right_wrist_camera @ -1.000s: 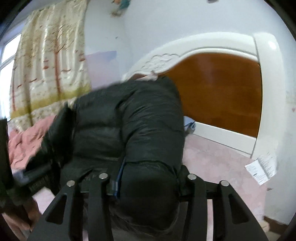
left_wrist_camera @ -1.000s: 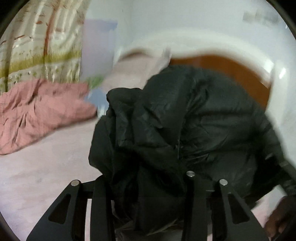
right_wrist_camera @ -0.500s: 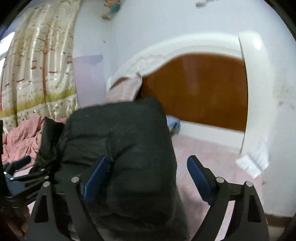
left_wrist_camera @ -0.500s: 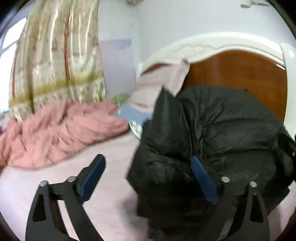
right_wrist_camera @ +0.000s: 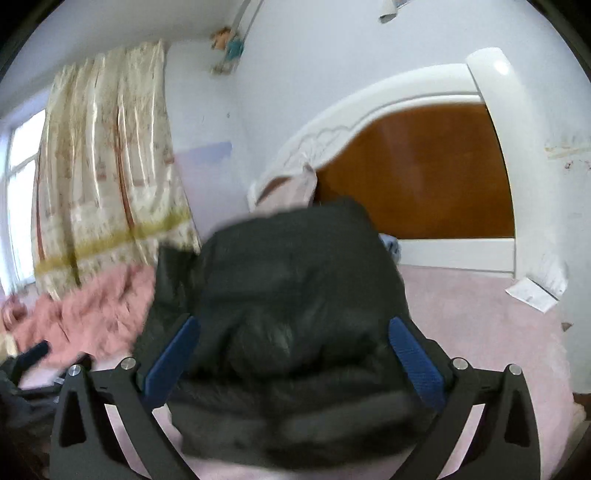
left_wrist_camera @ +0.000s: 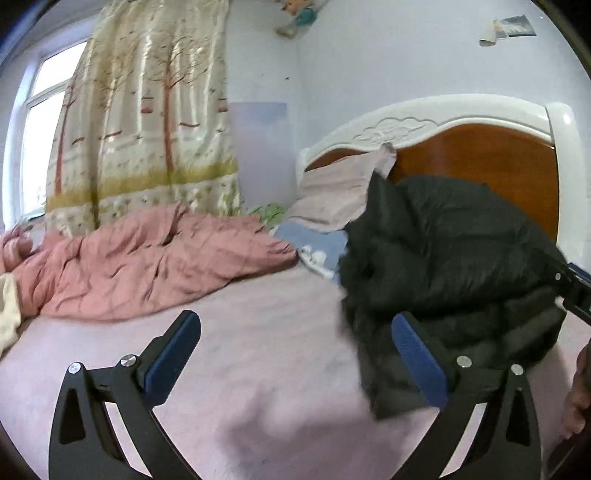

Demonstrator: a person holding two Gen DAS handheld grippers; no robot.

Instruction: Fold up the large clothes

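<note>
One black jacket (left_wrist_camera: 450,258), one pink quilt (left_wrist_camera: 147,258), one pillow (left_wrist_camera: 340,192), one curtain (left_wrist_camera: 147,110), two claws.

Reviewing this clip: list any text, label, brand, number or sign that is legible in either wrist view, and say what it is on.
No text is legible in either view.
White paper slip by the carved white and brown wooden headboard: print too blurred to read.
Small picture stuck on the pale wall: too small to read.
Puffy black padded jacket: no label or brand showing.
Cream tree-print curtain: pattern only, no words.
</note>
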